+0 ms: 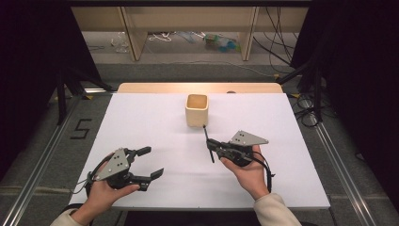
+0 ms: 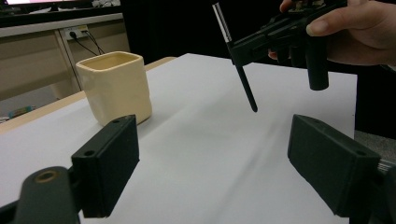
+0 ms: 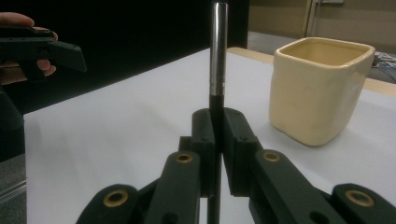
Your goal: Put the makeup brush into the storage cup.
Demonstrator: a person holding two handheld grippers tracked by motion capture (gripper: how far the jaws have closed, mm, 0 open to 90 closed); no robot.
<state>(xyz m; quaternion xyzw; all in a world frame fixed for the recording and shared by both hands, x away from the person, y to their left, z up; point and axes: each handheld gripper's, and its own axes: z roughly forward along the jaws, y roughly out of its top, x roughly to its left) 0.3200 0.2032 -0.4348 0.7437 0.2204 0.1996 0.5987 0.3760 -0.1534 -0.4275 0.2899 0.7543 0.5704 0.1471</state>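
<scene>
Right gripper: jaws clamped on slim black pen with metallic end, held just before the glossy cream square-sided cup | Left gripper: jaws spread, empty | matte white tabletop

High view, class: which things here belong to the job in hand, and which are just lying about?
In the job:
- pen, clamped in the right gripper
- cream cup
- left gripper, jaws open with nothing between them

Lying about:
- cables on the floor
- litter under the far bench
</scene>
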